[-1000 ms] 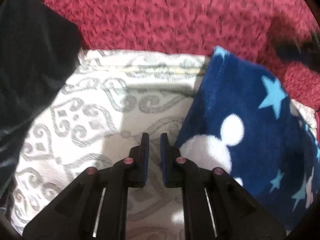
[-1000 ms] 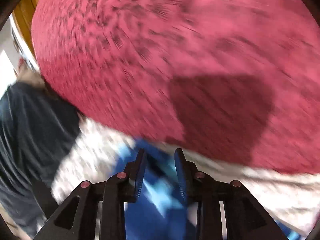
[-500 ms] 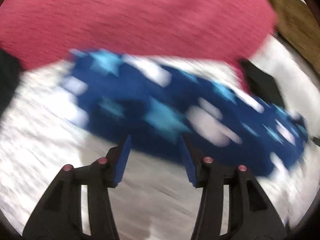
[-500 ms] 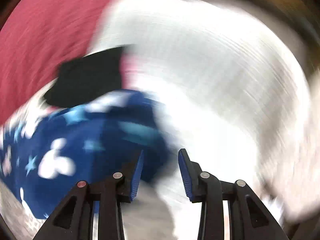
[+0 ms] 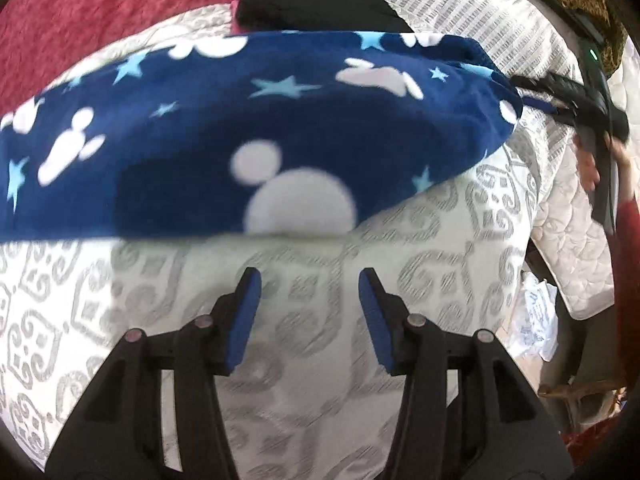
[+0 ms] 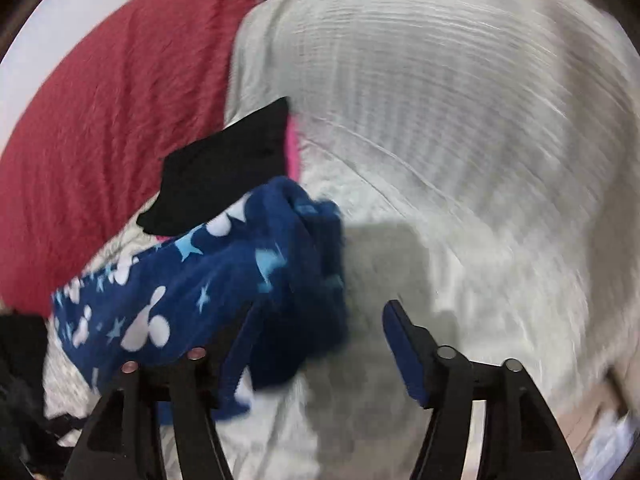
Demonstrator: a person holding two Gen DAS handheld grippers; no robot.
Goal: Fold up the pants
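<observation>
Left gripper (image 5: 310, 292): jaws apart, nothing between them, held over the grey-patterned white bedspread (image 5: 120, 320) with bare cloth showing in the gap. Its blue fingertips (image 5: 246, 304) stop short of the pants.

Pants (image 5: 240, 120) — navy fleece printed with white mouse-head shapes and light blue stars — lie just beyond the left jaws as a long band across the bedspread, running from the left edge of the left wrist view to a bunched end at the right.

Right gripper (image 6: 320, 334): jaws wide apart, gripping nothing. The bunched end of the pants (image 6: 224, 292) lies at and behind the left-hand finger; the rest of the gap shows pale bedspread (image 6: 460, 140) under shadow. Whether that finger touches the fleece cannot be told, the view being blurred. From the left wrist view the right gripper (image 5: 560, 98) appears just past that same end of the pants, with the person's hand behind it.

Beyond the pants: a folded black garment (image 5: 316, 4) lies on the bed, close against the far edge of the fleece, with a strip of pink cloth (image 6: 294, 148) showing beside it. A red blanket (image 6: 112, 112) covers the far left of the bed. At the right of the left wrist view — a quilted mattress edge (image 5: 572, 232) and crumpled white paper (image 5: 538, 320) below it
</observation>
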